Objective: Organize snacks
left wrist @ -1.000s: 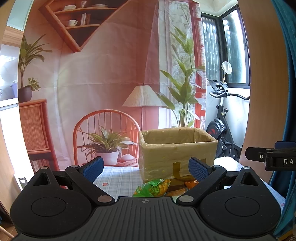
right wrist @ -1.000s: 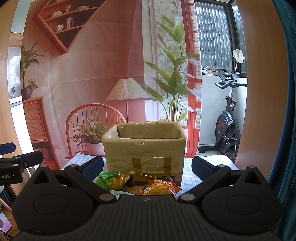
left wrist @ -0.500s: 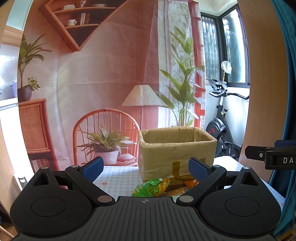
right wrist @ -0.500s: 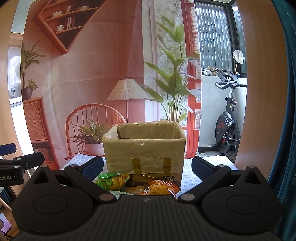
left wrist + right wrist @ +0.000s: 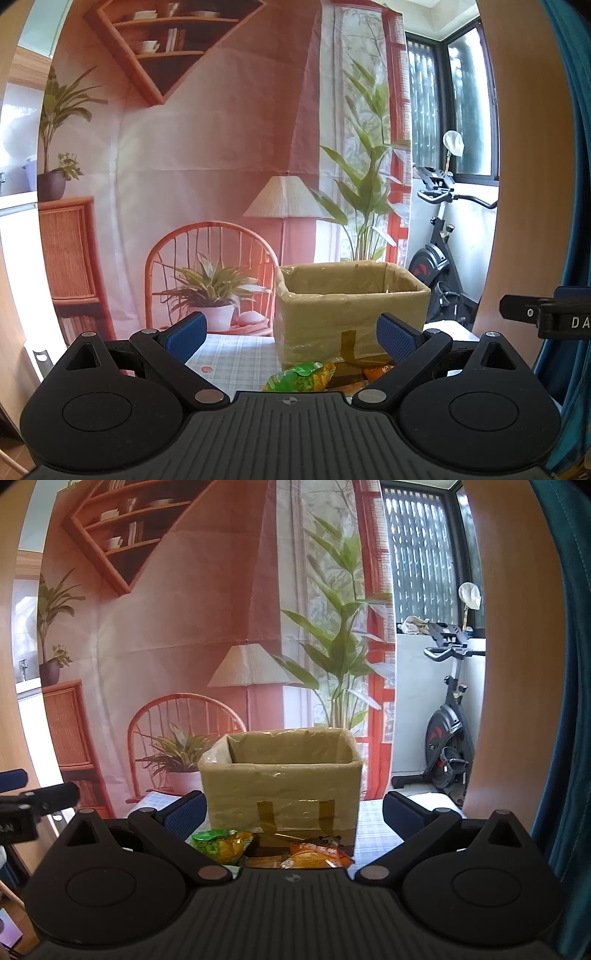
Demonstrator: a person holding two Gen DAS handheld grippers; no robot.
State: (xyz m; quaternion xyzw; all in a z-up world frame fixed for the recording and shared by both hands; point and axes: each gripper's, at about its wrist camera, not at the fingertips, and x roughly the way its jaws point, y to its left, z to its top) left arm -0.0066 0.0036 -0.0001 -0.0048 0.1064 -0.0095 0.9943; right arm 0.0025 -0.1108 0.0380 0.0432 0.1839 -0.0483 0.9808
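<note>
Tan box [image 5: 280, 790], green packet [image 5: 218, 843], orange packet [image 5: 314, 854]

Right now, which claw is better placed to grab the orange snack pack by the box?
Right, probably. The orange snack pack lies centred between the open right claw, before the cardboard box. In the left wrist view it peeks out beside the right finger of the open left claw.

box [image 5: 280, 794] - open-topped cardboard, upright on table | green packet [image 5: 221, 843], orange packet [image 5: 314, 854] - lying just before it

A home corner: exercise bike [image 5: 448, 738] by the window, checked tablecloth [image 5: 236, 356], printed living-room backdrop [image 5: 207, 122]
</note>
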